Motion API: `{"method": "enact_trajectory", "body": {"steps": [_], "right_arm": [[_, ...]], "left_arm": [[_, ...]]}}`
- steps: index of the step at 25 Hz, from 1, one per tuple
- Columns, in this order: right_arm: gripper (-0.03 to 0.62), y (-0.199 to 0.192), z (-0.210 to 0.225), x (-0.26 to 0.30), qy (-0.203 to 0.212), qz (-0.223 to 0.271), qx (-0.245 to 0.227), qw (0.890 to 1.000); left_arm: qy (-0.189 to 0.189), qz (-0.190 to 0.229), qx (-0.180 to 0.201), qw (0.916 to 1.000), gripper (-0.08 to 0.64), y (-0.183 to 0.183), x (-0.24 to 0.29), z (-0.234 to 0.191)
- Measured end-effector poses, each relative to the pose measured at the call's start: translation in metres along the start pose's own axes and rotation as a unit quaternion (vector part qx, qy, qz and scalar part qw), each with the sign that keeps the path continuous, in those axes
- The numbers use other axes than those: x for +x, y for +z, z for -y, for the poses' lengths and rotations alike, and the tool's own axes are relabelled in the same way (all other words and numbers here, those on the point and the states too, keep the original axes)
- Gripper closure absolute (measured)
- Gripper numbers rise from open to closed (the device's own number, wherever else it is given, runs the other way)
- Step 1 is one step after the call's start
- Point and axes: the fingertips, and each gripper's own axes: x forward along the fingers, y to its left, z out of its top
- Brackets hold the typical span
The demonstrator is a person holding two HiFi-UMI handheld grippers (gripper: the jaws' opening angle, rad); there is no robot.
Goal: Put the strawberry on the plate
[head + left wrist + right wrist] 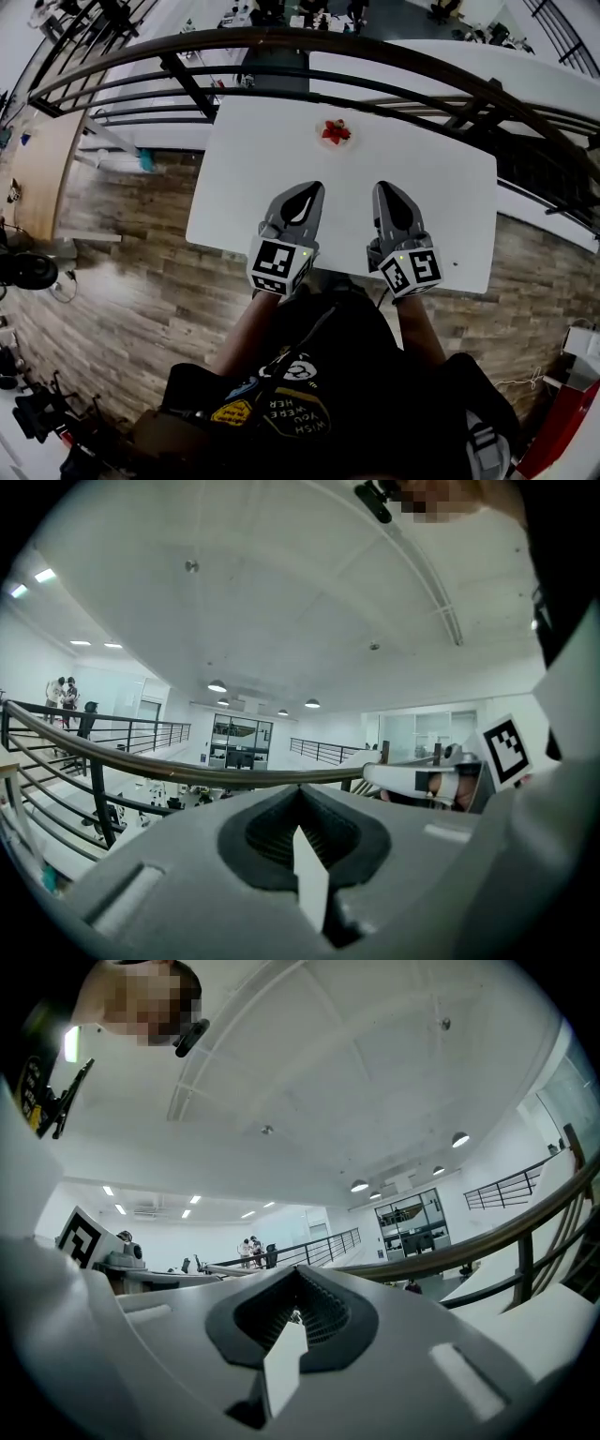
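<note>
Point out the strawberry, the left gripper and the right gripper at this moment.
strawberry (334, 130): head view, on the middle of its red flesh.
left gripper (313, 190): head view, at its closed fingertips.
right gripper (386, 190): head view, at its closed fingertips.

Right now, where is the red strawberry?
In the head view, the red strawberry lies on the small pale plate at the middle of the white table's far edge.

Strawberry (335, 130) on plate (322, 142); plate at far middle of bench (248, 178). My left claw (309, 191) and right claw (388, 191) side by side over bench's near edge, well apart from plate. Railing (281, 41) behind bench.
</note>
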Motion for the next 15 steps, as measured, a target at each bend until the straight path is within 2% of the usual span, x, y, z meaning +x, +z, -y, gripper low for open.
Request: {"method": "enact_trajectory", "body": {"steps": [4,8,11,15], "right_arm": [[0.589,-0.002,-0.031,-0.030,-0.011,-0.001,-0.013,1.000],[0.589,-0.022,-0.041,-0.058,-0.039,-0.020,-0.009,0.999],[0.589,-0.028,-0.041,-0.080,-0.060,-0.023,0.000,0.998],[0.590,-0.041,-0.044,-0.095,-0.060,-0.032,0.003,0.998]], "left_arm": [[0.010,0.007,-0.008,0.9999,0.560,-0.002,-0.038,0.007],[0.030,-0.004,-0.021,0.9993,0.560,-0.021,-0.065,0.007],[0.025,-0.006,-0.033,0.9991,0.560,-0.031,-0.079,0.016],[0.009,-0.015,-0.036,0.9992,0.560,-0.044,-0.082,0.031]]}}
